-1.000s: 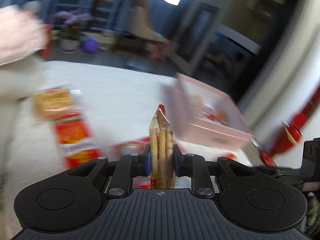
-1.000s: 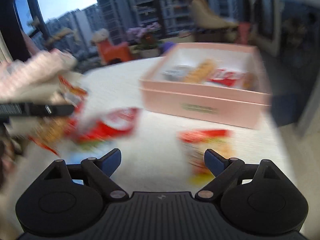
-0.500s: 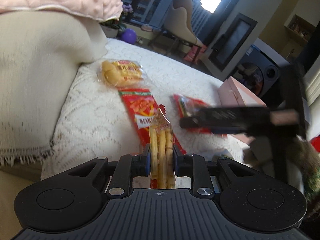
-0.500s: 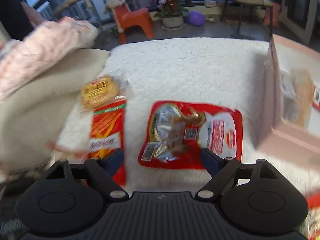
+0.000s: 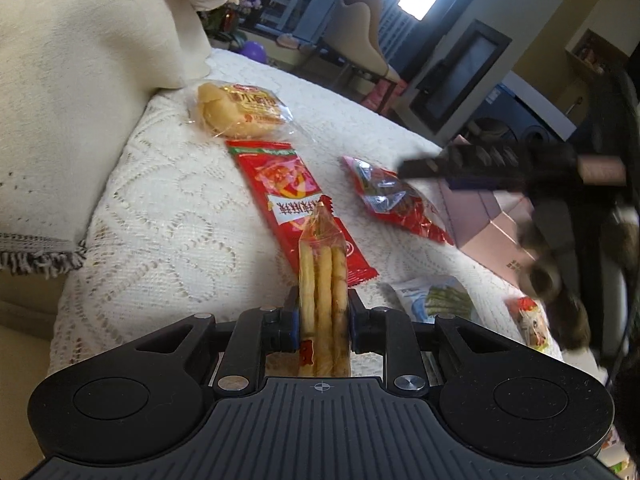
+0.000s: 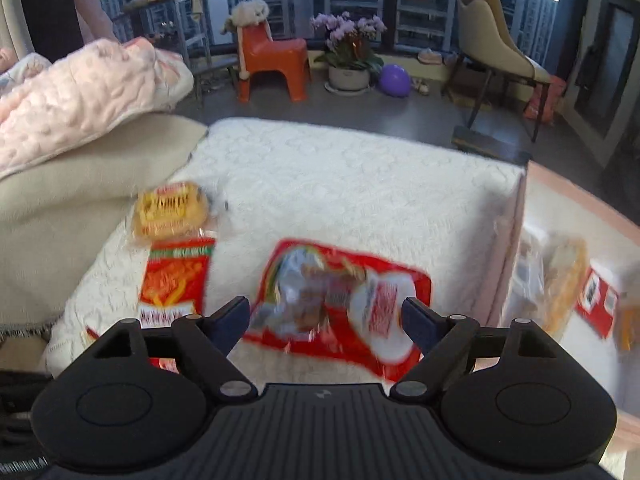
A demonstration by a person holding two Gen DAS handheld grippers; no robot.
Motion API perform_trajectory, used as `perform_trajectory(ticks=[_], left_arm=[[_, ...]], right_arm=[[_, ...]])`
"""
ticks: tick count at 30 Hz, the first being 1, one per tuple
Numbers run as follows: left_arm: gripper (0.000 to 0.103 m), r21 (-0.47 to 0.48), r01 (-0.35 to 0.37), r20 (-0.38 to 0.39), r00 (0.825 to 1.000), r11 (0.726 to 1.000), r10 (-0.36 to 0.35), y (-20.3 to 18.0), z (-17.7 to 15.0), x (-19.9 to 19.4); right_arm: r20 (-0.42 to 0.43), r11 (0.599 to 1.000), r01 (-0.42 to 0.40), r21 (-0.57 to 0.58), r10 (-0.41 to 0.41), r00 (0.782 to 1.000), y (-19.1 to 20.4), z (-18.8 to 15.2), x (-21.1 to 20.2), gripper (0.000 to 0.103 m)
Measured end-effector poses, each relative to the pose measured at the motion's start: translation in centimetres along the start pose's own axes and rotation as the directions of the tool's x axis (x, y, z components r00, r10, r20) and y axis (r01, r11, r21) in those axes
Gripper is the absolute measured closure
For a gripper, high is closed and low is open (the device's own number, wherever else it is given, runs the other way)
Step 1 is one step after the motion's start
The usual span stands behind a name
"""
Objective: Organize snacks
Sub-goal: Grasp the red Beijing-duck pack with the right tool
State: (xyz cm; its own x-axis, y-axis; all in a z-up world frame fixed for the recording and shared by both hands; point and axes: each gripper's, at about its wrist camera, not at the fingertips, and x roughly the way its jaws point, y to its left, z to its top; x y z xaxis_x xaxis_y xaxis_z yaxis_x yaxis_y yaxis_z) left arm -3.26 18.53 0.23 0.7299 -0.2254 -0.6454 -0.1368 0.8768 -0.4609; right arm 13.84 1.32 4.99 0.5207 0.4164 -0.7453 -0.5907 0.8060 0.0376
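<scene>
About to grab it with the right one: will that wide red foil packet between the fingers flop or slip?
The wide red foil snack packet lies flat and crinkled, so probably floppy and light. Its glossy film may slip. The right hand-held gripper is open.

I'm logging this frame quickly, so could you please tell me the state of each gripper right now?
Left gripper: shut on the clear breadstick packet.
Right gripper: open, holding nothing, above the red snack pouch.
</scene>
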Motion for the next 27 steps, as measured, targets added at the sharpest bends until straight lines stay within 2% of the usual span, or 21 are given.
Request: perform_trajectory(ticks=[2, 5, 7, 8, 9, 10, 13, 15, 20, 22, 25, 27], left_arm=[[0.078, 0.005, -0.002, -0.001, 1.0, 1.0, 0.002, 0.0, 0.0, 0.1], [0.078, -0.002, 0.003, -0.004, 1.0, 1.0, -0.003, 0.2, -0.2, -0.3], [0.078, -0.016, 0.015, -0.005, 1.0, 1.0, -0.015, 0.5, -0.3, -0.6], [0.078, -0.024, 0.02, -0.006, 1.0, 1.0, -0.02, 0.7, -0.4, -0.7], [0.078, -0.03, 0.023, -0.007, 1.0, 0.999, -0.024, 0.8, -0.3, -0.7], [0.078, -0.031, 0.024, -0.006, 1.0, 0.999, -0.024, 0.8, -0.3, -0.8], [0.078, -0.029, 0.026, 0.008, 1.0, 0.999, -0.026, 0.6, -0.1, -1.1], [0.078, -0.027, 0.055, 0.024, 0.998, 0.998, -0.054, 0.2, 0.2, -1.3], [0.078, 0.021, 0.098, 0.024, 0.995, 0.995, -0.098, -1.8, 1.0, -1.1], [0.078, 0.031, 0.102, 0.009, 0.995, 0.994, -0.103, -2.6, 1.3, -0.3], [0.078, 0.051, 0.123, -0.019, 0.992, 0.991, -0.122, -4.2, 1.7, 1.3], [0.078, 0.068, 0.135, -0.039, 0.99, 0.988, -0.133, -5.5, 2.0, 2.7]], right_arm=[[-0.012, 1.0, -0.007, -0.003, 0.007, 1.0, 0.2, 1.5, 1.8, 0.019], [-0.039, 0.999, 0.046, 0.02, -0.045, 0.998, 0.2, 3.4, 5.5, 0.019], [-0.064, 0.997, 0.061, 0.041, -0.059, 0.996, 0.2, 4.0, 7.5, 0.026], [-0.088, 0.998, 0.054, 0.039, -0.05, 0.995, 0.3, 3.9, 8.3, 0.033], [-0.098, 0.998, 0.052, 0.036, -0.048, 0.994, 0.4, 3.7, 8.5, 0.034], [-0.088, 0.998, 0.054, 0.034, -0.051, 0.995, 0.5, 3.4, 8.0, 0.035], [-0.093, 1.0, -0.025, -0.001, 0.025, 0.995, 1.1, 1.3, 5.5, 0.038], [-0.109, 0.997, -0.072, -0.026, 0.069, 0.992, 1.4, -0.5, 3.8, 0.04], [-0.113, 0.991, -0.096, -0.093, 0.085, 0.99, 0.6, -5.3, -0.3, 0.04], [-0.098, 0.989, -0.082, -0.121, 0.07, 0.993, 0.0, -7.2, -2.0, 0.04], [-0.054, 0.986, -0.014, -0.166, 0.005, 0.999, -0.9, -10.2, -4.6, 0.04], [-0.014, 0.99, 0.015, -0.142, -0.017, 1.0, -2.0, -11.5, -6.9, 0.039]])
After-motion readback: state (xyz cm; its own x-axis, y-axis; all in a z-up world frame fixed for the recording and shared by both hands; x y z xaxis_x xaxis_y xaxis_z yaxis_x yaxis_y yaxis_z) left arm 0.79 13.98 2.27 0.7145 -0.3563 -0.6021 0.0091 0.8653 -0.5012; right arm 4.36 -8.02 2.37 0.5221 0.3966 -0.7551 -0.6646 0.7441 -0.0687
